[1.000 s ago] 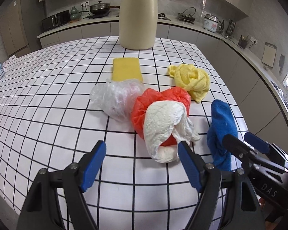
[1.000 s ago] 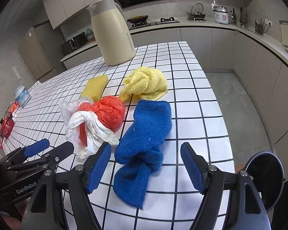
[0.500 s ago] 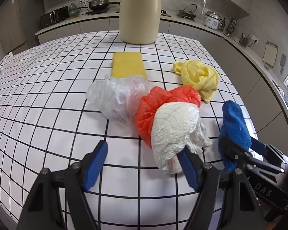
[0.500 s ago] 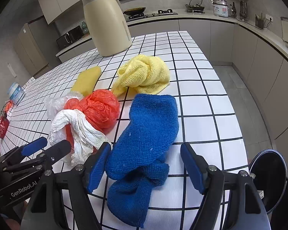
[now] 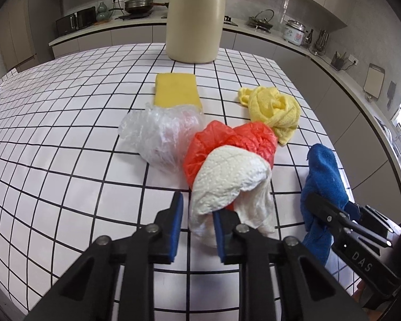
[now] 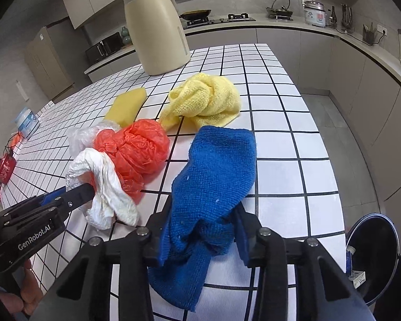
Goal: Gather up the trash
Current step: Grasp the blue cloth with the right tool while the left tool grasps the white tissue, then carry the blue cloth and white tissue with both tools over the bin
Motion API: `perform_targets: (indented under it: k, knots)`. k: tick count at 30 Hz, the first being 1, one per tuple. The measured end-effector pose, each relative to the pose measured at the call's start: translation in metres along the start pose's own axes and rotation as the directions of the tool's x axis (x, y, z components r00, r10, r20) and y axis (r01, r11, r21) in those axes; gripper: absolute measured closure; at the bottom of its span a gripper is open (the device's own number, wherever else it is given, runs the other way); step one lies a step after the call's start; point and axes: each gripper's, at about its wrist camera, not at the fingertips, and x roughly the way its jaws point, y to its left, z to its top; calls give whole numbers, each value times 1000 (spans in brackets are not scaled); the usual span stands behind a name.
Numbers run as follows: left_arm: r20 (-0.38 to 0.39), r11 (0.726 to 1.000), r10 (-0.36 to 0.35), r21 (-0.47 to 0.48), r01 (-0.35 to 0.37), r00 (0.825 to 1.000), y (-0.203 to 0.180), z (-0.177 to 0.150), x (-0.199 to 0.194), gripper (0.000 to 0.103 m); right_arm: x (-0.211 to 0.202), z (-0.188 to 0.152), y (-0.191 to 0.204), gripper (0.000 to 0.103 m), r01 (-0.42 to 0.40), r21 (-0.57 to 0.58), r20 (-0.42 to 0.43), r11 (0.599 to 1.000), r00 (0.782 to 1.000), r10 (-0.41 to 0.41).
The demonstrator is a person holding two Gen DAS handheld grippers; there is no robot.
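Note:
A crumpled white paper towel [image 5: 227, 187] lies against an orange plastic bag [image 5: 235, 141] and a clear plastic bag [image 5: 163, 131] on the tiled counter. My left gripper [image 5: 197, 222] has closed in on the towel's near lower edge; a fold sits between the blue pads. It also shows in the right wrist view [image 6: 66, 198]. My right gripper [image 6: 203, 227] is shut on a blue cloth [image 6: 216, 176], pinching its near bunched end.
A yellow cloth [image 5: 275, 109], a yellow sponge [image 5: 176, 88] and a tall cream jug [image 5: 195, 16] stand farther back. The counter's right edge [image 6: 328, 160] drops to the floor, where a black bin [image 6: 371, 254] stands.
Both grippers have moved forward and closed: the left on the white paper towel, the right on the blue cloth. Both were open wide before.

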Motion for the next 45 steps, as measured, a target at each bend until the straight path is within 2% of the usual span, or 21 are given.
perform_targets:
  k: [7, 19, 31, 38, 45]
  knots:
    - [47, 1000, 4, -1, -4, 999, -2, 0, -19, 84, -17, 1, -2, 61, -12, 3, 40, 1000, 999, 12]
    - [59, 1000, 19, -21, -18, 998, -3, -13, -34, 86, -34, -8, -8, 61, -28, -2, 50, 1000, 998, 28]
    - [118, 1000, -10, -20, 13, 993, -14, -16, -63, 86, -58, -12, -17, 61, -44, -9, 80, 999, 996, 45]
    - [137, 999, -32, -8, 34, 990, -31, -20, -74, 86, -68, -18, -25, 61, -49, -11, 89, 999, 995, 50]
    - [124, 995, -92, 41, 87, 988, -70, -24, -72, 86, -85, -23, -47, 61, -28, 13, 106, 1000, 994, 27]
